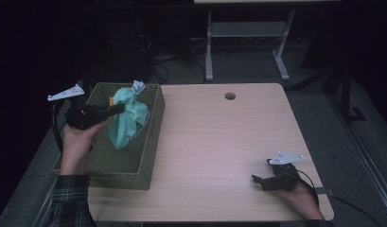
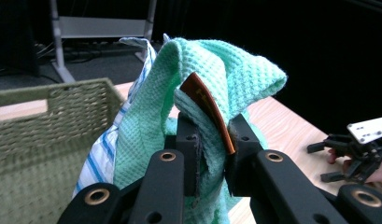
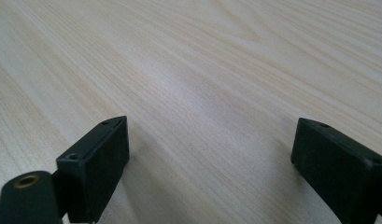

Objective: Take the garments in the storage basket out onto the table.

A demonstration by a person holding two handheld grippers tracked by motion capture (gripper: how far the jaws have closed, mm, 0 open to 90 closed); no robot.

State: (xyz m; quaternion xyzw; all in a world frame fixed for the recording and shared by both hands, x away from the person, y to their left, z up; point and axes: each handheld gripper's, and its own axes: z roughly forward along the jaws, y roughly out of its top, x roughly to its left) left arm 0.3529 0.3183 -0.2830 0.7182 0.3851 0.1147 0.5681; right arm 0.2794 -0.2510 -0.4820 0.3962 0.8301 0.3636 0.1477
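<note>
A mint-green waffle cloth (image 1: pixel 127 118) hangs over the woven olive basket (image 1: pixel 148 156) at the table's left. My left gripper (image 1: pixel 119 109) is shut on the green cloth (image 2: pixel 212 93), pinching it together with its brown leather tag (image 2: pixel 207 107). A blue-and-white striped cloth (image 2: pixel 109 144) clings beside the green one, and its corner (image 1: pixel 137 86) pokes up above it. My right gripper (image 1: pixel 258 180) rests low at the table's front right, open, its jaws wide apart with bare wood between them (image 3: pixel 212 154). The same gripper (image 2: pixel 326 161) appears far off in the left gripper view.
The light wooden table (image 1: pixel 219 137) has a round cable hole (image 1: pixel 230 96) near its far edge. A white desk frame (image 1: pixel 248 38) stands on the dark floor beyond. The basket's wall (image 2: pixel 44 135) rises close to my left gripper.
</note>
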